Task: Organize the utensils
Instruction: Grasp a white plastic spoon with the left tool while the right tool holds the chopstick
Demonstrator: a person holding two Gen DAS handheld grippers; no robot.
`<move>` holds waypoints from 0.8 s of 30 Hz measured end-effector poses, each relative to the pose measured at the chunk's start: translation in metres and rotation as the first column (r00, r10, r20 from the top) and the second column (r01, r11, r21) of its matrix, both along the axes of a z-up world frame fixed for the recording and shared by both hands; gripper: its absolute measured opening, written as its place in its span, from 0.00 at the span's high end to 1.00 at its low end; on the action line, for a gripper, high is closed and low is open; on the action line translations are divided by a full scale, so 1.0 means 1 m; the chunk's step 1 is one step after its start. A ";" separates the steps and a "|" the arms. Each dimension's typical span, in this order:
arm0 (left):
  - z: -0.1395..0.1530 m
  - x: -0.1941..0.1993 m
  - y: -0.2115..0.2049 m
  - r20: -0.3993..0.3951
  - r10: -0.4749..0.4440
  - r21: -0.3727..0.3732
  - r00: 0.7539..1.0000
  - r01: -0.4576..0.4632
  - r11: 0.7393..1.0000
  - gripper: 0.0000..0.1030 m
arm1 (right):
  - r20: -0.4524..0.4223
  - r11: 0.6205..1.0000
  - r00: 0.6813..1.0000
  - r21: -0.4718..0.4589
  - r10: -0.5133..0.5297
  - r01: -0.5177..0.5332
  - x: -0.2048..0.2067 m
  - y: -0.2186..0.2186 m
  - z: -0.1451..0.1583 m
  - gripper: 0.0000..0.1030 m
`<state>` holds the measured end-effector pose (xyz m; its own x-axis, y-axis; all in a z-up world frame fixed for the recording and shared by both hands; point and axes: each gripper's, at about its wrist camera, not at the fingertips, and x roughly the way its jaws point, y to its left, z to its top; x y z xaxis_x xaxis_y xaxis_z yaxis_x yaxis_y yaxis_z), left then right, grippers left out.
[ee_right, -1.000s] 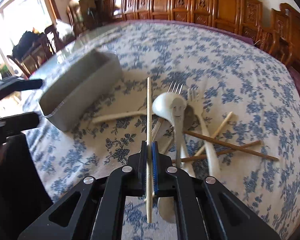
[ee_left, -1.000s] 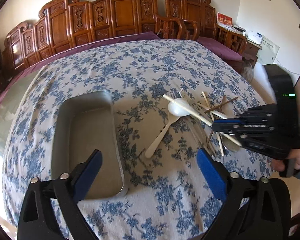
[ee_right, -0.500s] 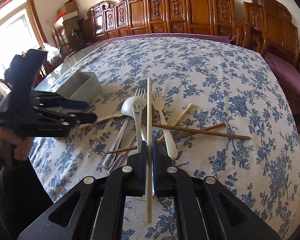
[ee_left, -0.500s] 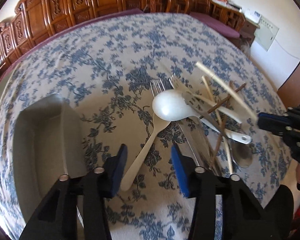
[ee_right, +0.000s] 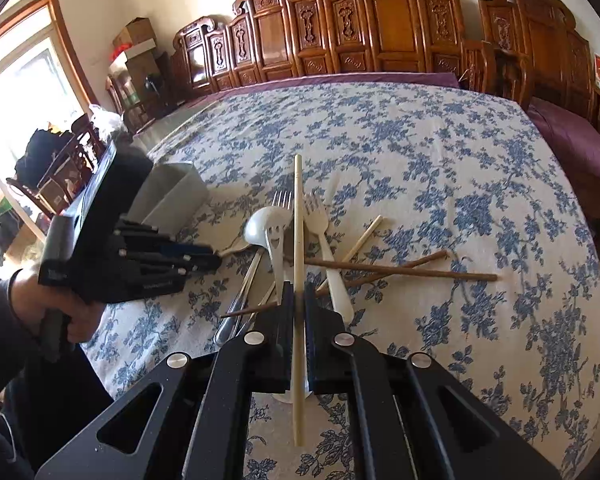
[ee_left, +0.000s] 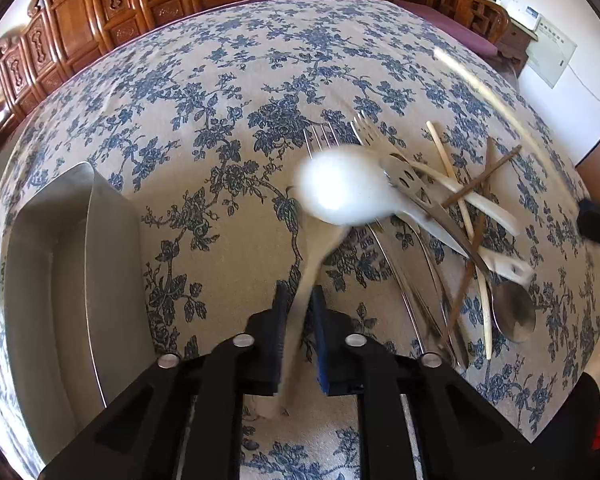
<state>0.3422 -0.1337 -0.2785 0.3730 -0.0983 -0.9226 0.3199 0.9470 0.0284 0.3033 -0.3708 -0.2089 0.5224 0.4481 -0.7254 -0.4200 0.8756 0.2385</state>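
L gripper (ee_left: pixel 299 312) now closed on white spoon (ee_left: pixel 342 190), R gripper (ee_right: pixel 298 300) clamps chopstick (ee_right: pixel 298 240)

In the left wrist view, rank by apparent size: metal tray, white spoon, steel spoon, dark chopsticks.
1. metal tray, clearly largest.
2. white spoon, though lifted nearer the camera by the left gripper.
3-4. dark chopsticks and steel spoon: partly overlapped, unsure.
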 end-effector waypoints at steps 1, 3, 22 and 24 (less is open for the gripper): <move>0.000 -0.004 -0.001 -0.003 0.004 0.017 1.000 -0.004 1.000 0.93 | 0.010 1.000 1.000 -0.010 0.001 -0.001 -0.001 0.000 0.002 0.94; 0.001 -0.008 -0.002 -0.010 0.004 0.029 1.000 -0.004 1.000 0.93 | 0.020 1.000 1.000 -0.028 -0.001 0.002 -0.001 -0.001 0.004 0.94; 0.045 -0.053 0.004 0.044 0.005 -0.054 0.999 -0.003 0.999 0.98 | 0.045 0.998 0.999 -0.064 0.022 -0.019 -0.012 0.013 0.017 0.94; 0.049 -0.054 0.007 0.054 0.006 -0.066 0.999 -0.002 0.998 0.98 | 0.049 0.998 0.998 -0.064 0.028 -0.024 -0.015 0.017 0.019 0.94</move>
<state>0.2881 -0.1266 -0.2296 0.4223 -0.1568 -0.8928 0.3159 0.9486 -0.0171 0.2884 -0.3541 -0.1894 0.5472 0.4164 -0.7261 -0.4528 0.8769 0.1616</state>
